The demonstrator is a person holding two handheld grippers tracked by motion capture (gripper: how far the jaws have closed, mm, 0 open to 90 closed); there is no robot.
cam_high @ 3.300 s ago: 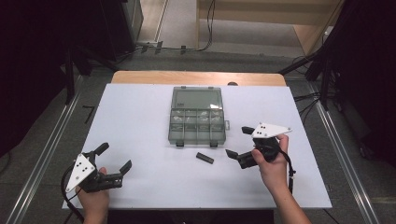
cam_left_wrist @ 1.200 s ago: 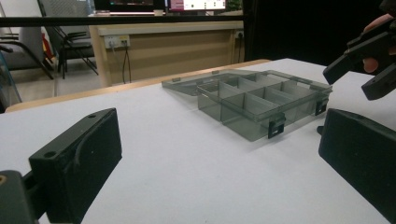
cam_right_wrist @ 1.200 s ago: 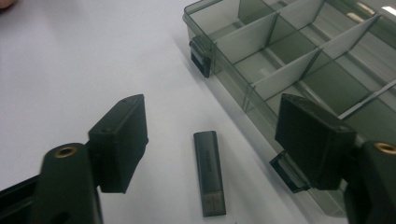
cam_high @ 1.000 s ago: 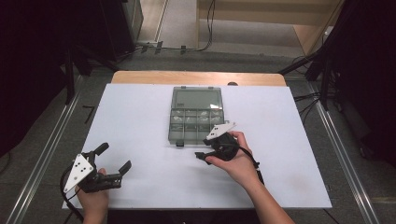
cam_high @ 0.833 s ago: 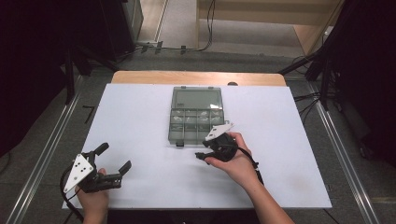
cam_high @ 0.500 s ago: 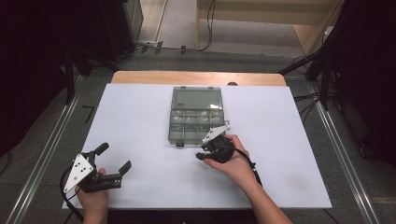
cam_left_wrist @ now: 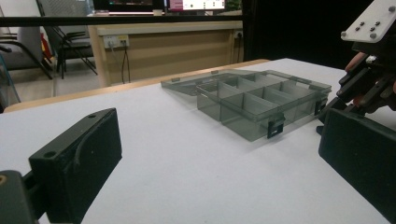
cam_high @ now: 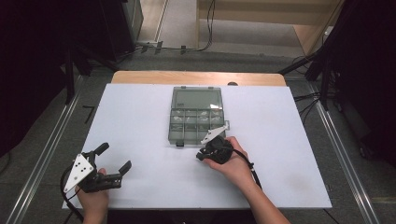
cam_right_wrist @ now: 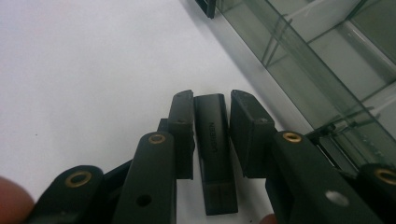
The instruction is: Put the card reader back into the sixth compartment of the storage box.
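White tabletop (cam_high: 140,121) is seen; the right gripper (cam_right_wrist: 212,109) straddles a black stick (cam_right_wrist: 214,154), contact unclear, near the clear box (cam_high: 196,114). Left gripper (cam_high: 114,158) is held open.

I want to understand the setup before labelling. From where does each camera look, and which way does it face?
High view: above the person's side, facing forward and down on the white table; both forearms show.
Left gripper view: low on the left gripper, facing the open compartment box.
Right gripper view: on the right gripper, looking down at a black adapter between its jaws.
All share the box.
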